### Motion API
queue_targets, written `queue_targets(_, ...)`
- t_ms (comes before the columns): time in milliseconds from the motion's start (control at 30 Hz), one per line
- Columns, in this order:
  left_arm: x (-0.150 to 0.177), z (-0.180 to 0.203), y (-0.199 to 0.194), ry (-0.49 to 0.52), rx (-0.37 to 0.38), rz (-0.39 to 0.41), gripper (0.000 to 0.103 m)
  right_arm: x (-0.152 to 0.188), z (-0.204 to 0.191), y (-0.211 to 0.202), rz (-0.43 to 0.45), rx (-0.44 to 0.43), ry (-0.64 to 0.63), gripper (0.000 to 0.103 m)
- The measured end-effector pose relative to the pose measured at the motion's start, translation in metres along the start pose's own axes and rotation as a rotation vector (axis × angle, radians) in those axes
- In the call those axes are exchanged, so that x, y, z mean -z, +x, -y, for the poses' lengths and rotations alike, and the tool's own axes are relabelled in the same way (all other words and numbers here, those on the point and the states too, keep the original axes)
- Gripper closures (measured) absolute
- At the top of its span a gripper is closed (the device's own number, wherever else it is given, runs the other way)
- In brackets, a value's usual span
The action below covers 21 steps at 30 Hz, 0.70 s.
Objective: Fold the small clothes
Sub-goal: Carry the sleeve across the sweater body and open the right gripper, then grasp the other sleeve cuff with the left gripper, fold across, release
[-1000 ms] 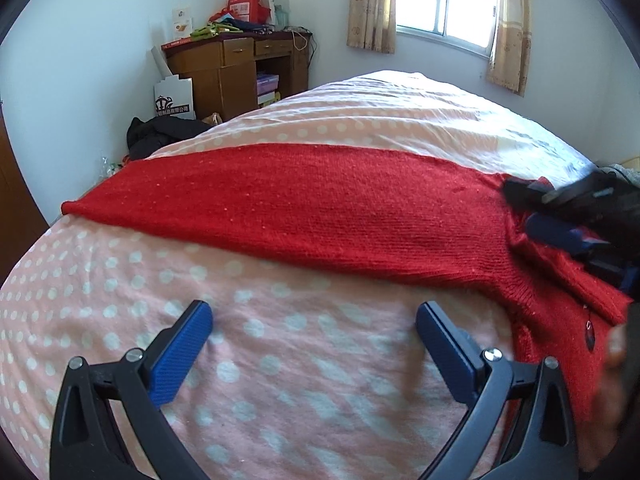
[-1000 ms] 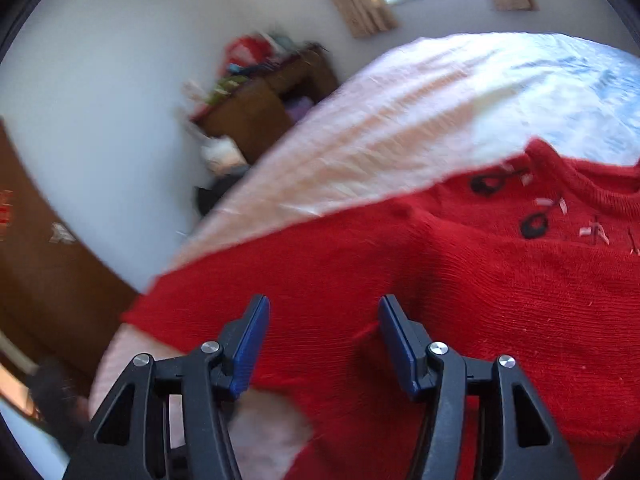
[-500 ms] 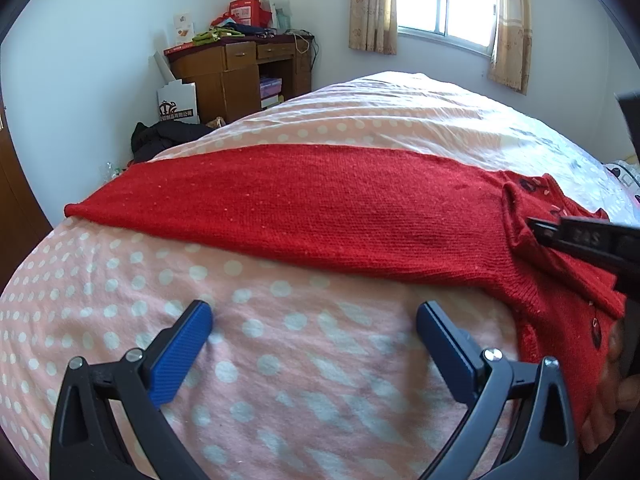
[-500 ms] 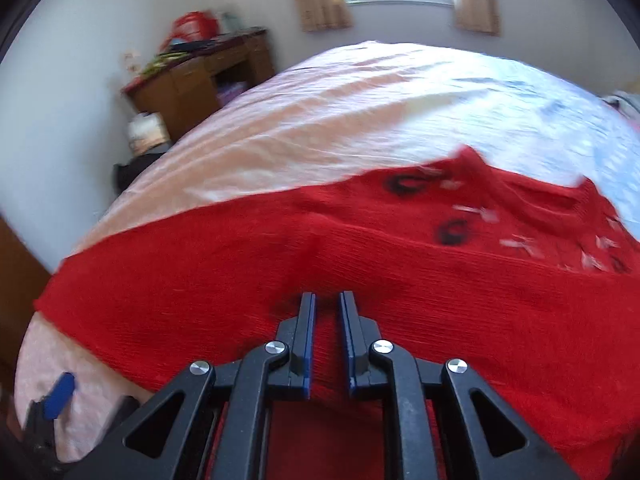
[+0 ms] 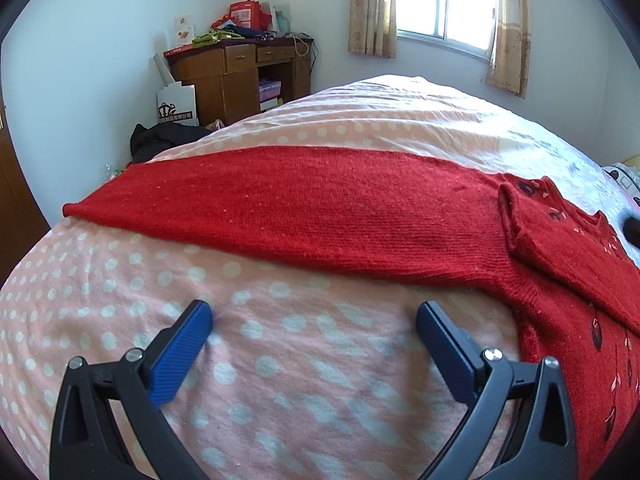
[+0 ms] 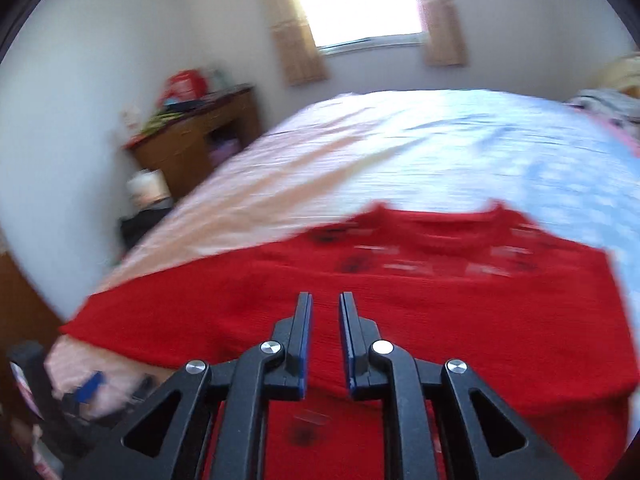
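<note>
Between right tongs [image 6: 325, 312], blurred sweater [image 6: 440, 312].

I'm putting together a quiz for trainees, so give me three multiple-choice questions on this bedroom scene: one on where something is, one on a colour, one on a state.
1. Where does the sweater lie?
A. on a chair
B. on the bedspread
C. in a basket
2. What colour is the sweater?
A. red
B. green
C. white
3. How is the left hand-held gripper?
A. open and empty
B. shut on the sweater
C. shut on a sock

Answers: B, it is spread across the pink dotted bedspread; A, the knit is plainly red; A, its fingers stand wide apart over bare bedspread.
</note>
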<state>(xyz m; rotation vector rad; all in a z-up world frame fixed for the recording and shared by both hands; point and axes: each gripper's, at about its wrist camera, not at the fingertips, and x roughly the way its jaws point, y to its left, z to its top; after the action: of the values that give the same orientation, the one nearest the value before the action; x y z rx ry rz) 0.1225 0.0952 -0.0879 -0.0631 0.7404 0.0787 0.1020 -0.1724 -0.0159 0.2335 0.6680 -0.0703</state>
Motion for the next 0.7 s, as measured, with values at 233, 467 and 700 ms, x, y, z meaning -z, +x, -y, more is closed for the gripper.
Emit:
queue_targets(233,-0.009,-0.003,-0.002,-0.013,-0.004,-0.049,0.000,0.035,0.043,0.017,-0.104,0.102,0.008,0.088)
queue_targets(467,-0.040,-0.093,-0.030,-0.257,-0.089,0.047,0.000,0.040,0.039,0.012,-0.086,0.075,-0.015,0.056)
queue_targets(700,-0.067,-0.189,0.030,-0.590,-0.146,-0.092,0.013,0.042,0.042,0.015,-0.086,0.038,0.009,0.054)
